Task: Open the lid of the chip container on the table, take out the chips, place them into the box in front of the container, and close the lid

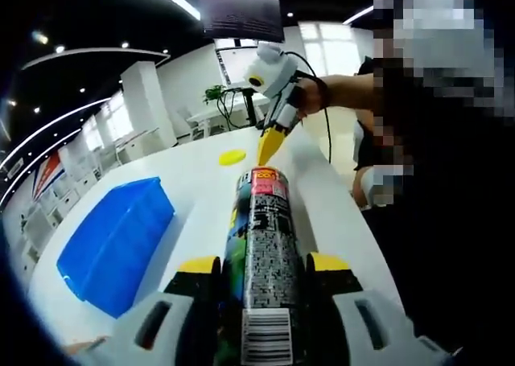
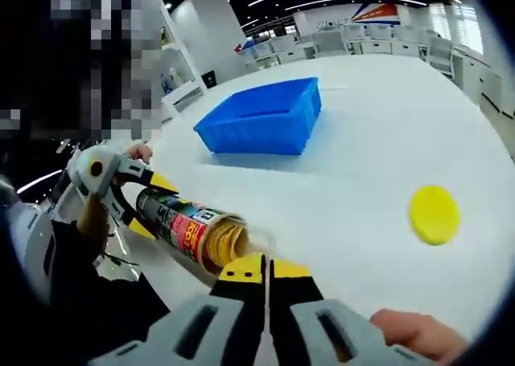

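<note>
The chip can [image 1: 261, 245] lies lengthwise between my left gripper's [image 1: 263, 263] yellow-tipped jaws, which are shut on its body. Its mouth is open, and stacked chips [image 2: 228, 242] show inside. The can [image 2: 181, 221] is held tilted above the white table [image 2: 362, 141], with the left gripper [image 2: 151, 203] clamped around its rear part. My right gripper [image 2: 264, 271] has its jaws pressed together just at the can's mouth, and I see nothing between them. From the left gripper view, the right gripper [image 1: 271, 145] points down at the can's far end. The yellow lid [image 2: 434, 213] lies loose on the table [image 1: 201, 181].
The blue box [image 2: 265, 117] stands open on the table beyond the can, and the same box [image 1: 121, 241] sits left of the can in the left gripper view. The lid [image 1: 232, 157] lies past the can. A person's hand [image 2: 410, 330] holds the right gripper. The table edge [image 1: 354, 221] runs on the right.
</note>
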`<state>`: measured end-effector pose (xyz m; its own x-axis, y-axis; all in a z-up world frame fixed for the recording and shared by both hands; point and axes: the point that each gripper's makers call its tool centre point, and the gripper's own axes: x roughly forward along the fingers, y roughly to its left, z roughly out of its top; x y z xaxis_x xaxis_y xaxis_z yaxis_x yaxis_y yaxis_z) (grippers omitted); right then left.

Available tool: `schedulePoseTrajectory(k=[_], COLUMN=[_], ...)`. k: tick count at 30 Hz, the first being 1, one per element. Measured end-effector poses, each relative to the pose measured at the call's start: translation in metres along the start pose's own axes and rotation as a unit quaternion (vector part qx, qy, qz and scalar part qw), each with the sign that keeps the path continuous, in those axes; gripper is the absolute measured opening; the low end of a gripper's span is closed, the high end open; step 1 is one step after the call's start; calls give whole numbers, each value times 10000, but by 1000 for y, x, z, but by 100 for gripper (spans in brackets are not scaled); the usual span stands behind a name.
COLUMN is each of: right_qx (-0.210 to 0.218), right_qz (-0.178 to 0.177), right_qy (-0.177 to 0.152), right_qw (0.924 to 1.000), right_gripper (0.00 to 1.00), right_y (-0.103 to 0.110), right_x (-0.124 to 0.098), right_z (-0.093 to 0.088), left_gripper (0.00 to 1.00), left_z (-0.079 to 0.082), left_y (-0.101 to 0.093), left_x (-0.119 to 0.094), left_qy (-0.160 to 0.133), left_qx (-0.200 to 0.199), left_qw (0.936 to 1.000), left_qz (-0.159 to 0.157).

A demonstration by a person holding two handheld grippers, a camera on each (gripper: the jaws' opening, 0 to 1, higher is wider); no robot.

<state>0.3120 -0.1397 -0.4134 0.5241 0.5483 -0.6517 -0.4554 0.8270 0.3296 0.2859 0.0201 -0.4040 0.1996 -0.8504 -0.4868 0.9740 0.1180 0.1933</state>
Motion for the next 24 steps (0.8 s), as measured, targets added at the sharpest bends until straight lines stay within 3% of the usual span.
schedulePoseTrajectory(k=[24], right_qx=[-3], right_qz=[-163], right_qy=[-64], right_qw=[9998], right_gripper=[0], right_y=[-12], right_x=[-5], right_z=[1], left_gripper=[43], left_z=[-1], left_y=[1], left_x=[1], left_qy=[65], left_qx=[53], left_qw=[10000], left_qz=[33])
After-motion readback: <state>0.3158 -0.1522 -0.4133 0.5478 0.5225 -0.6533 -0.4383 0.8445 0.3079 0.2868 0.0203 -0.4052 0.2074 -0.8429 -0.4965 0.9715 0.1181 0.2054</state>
